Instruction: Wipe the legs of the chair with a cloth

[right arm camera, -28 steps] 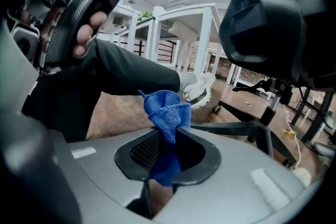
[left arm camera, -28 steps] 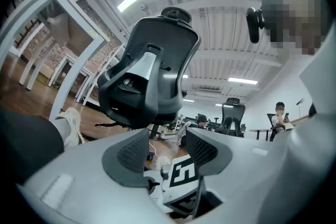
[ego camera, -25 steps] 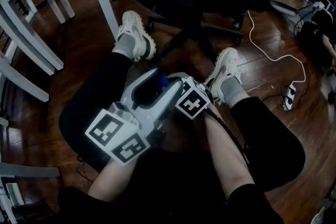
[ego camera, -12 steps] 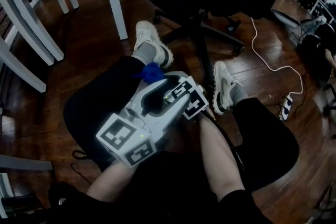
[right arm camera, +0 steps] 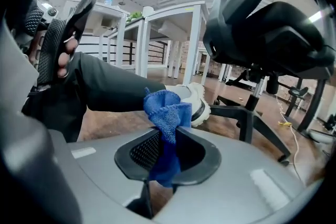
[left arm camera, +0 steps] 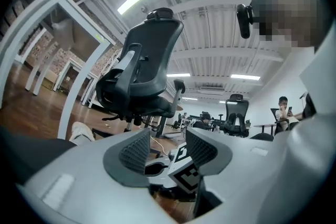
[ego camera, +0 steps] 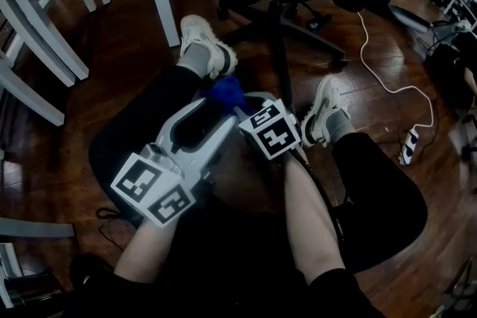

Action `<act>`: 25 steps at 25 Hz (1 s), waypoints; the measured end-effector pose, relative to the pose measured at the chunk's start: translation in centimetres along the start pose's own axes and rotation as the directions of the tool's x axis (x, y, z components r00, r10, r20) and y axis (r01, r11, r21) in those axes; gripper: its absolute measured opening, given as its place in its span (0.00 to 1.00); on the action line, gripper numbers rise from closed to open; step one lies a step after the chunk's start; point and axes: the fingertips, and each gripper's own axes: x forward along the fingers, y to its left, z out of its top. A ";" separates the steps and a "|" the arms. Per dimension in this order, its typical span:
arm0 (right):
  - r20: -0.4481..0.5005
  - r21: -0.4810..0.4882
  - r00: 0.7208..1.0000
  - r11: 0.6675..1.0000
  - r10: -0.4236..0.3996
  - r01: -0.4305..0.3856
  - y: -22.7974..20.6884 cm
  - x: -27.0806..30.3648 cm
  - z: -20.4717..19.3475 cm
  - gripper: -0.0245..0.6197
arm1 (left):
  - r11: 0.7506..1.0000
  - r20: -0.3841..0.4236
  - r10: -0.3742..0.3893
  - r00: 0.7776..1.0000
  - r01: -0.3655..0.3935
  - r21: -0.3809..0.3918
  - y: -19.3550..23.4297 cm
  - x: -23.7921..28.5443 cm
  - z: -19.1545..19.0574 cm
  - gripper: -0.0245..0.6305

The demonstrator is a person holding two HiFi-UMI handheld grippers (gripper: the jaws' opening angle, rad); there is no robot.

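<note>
Right gripper: pinching blue cloth, held just short of the office chair's star base, not touching it. Left gripper: jaws spread, empty, alongside, equally short of base.

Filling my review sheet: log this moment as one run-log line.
right gripper: shut on blue cloth | left gripper: open | blue cloth: apart from chair legs

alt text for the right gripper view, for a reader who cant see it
The right gripper is shut on a bunched blue cloth that sticks up between its jaws. Beyond it are the person's leg and white shoe on a wooden floor, with the black office chair and its base legs at the view's right.
</note>
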 end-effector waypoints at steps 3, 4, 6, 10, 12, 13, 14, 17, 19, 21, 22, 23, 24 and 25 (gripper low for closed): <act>-0.034 -0.021 0.999 0.999 -0.025 0.025 -0.2 -0.1 -1.3 0.17 | 0.999 -0.012 0.036 0.999 -0.036 0.029 1.0 0.1 -0.9 0.35; -0.052 -0.041 0.998 0.999 -0.035 0.033 -0.4 -0.1 -1.8 0.17 | 0.998 -0.019 0.042 0.999 -0.041 0.040 1.3 0.4 -1.3 0.35; -0.082 -0.095 0.995 0.994 -0.057 0.049 -1.1 0.0 -3.0 0.17 | 0.994 -0.039 0.057 0.998 -0.053 0.091 1.9 1.2 -2.3 0.35; -0.108 -0.210 0.986 0.973 -0.124 0.100 -3.7 0.4 -4.8 0.17 | 0.960 -0.104 0.123 0.987 -0.091 0.266 3.8 3.8 -5.4 0.35; -0.124 -0.241 0.980 0.963 -0.159 0.125 -5.5 0.6 -5.5 0.17 | 0.940 -0.148 0.148 0.978 -0.093 0.328 4.6 5.4 -6.9 0.35; -0.131 -0.251 0.977 0.959 -0.169 0.133 -6.4 0.7 -5.7 0.17 | 0.932 -0.170 0.156 0.973 -0.088 0.350 4.9 6.0 -7.6 0.35; -0.135 -0.262 0.975 0.955 -0.179 0.139 -7.3 0.8 -5.9 0.16 | 0.924 -0.188 0.164 0.968 -0.085 0.372 5.2 6.6 -8.2 0.35; -0.133 -0.317 0.965 0.932 -0.224 0.173 -10.3 1.2 -5.9 0.17 | 0.904 -0.219 0.194 0.956 -0.088 0.418 6.2 8.5 -9.4 0.35; -0.120 -0.369 0.954 0.905 -0.273 0.213 -12.6 1.7 -6.1 0.17 | 0.908 -0.229 0.205 0.952 -0.098 0.407 7.1 9.7 -9.8 0.33; -0.098 -0.426 0.940 0.867 -0.328 0.258 -15.0 2.4 -6.3 0.17 | 0.916 -0.242 0.209 0.947 -0.102 0.389 7.7 10.5 -10.4 0.24; -0.083 -0.453 0.931 0.846 -0.355 0.282 -16.3 2.8 -6.4 0.17 | 0.917 -0.251 0.209 0.945 -0.100 0.386 8.0 10.8 -10.7 0.17; -0.066 -0.474 0.923 0.825 -0.380 0.306 -17.6 3.2 -6.4 0.17 | 0.918 -0.260 0.207 0.943 -0.095 0.386 8.2 11.1 -11.0 0.10; -0.049 -0.490 0.915 0.808 -0.401 0.328 -19.0 3.5 -6.3 0.17 | 0.917 -0.269 0.205 0.941 -0.089 0.388 8.5 11.3 -11.4 0.06; -0.034 -0.500 0.909 0.795 -0.416 0.345 -20.3 3.9 -6.2 0.17 | 0.917 -0.277 0.204 0.939 -0.084 0.390 8.8 11.6 -11.8 0.04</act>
